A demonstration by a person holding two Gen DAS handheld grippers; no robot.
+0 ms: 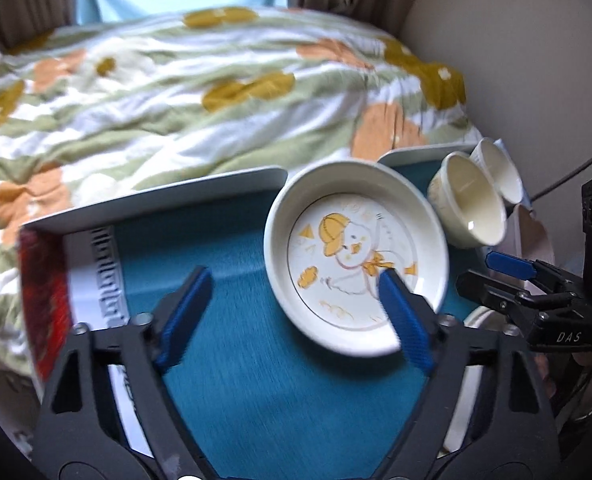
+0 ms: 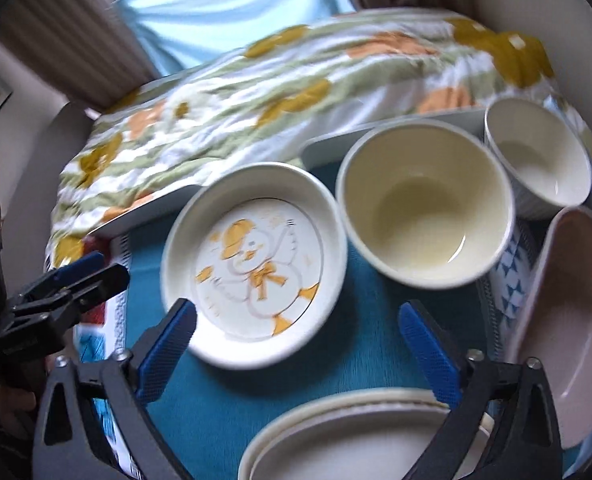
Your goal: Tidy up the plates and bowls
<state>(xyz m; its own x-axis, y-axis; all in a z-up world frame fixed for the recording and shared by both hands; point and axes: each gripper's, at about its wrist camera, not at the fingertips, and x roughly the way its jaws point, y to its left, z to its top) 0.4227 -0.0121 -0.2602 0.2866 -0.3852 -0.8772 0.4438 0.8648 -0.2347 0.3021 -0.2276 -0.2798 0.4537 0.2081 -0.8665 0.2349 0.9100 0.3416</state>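
Both grippers stood wide and empty: the left gripper [image 1: 292, 300] had the duck plate [image 1: 355, 256] by its right finger, the right gripper [image 2: 296, 344] by its left.

Both wrist cams close, angled down; share duck plate [image 1: 355, 256] [image 2: 256, 264]

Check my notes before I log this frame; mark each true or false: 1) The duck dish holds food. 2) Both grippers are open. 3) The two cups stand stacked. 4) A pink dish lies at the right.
1) False: the duck dish is empty.
2) True: the left gripper and the right gripper hold nothing.
3) False: the cream cup and the white cup stand side by side.
4) True: the pink dish.
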